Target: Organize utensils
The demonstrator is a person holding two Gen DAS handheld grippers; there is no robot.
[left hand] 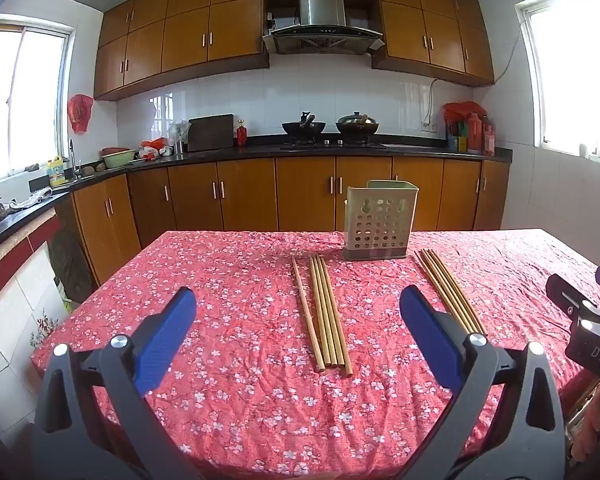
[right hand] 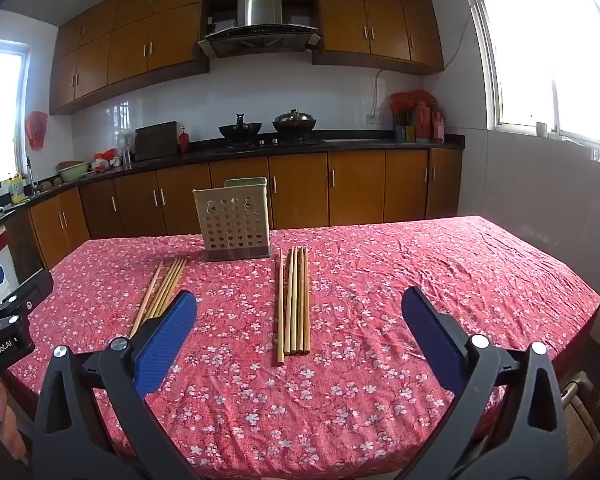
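Both grippers, left gripper [left hand: 298, 330] and right gripper [right hand: 300, 330], hover released above the table [left hand: 240, 400]; two chopstick bundles [left hand: 326, 312] [right hand: 294, 304] lie before the holder [left hand: 378, 220] near its far edge.

Two bundles of chopsticks are lying on the red floral tablecloth [right hand: 380, 320] — the left bundle [left hand: 326, 314] is showing five sticks, one set slightly apart from the other four; the right bundle [right hand: 294, 302] is also showing five, again one apart from four; one perforated utensil holder [right hand: 236, 220] is standing behind them; two woks are sitting on the stove — a left wok [right hand: 240, 128] and a lidded right wok [right hand: 294, 122]; two grippers are hovering, the left gripper [left hand: 298, 312] and the right gripper [right hand: 300, 314].
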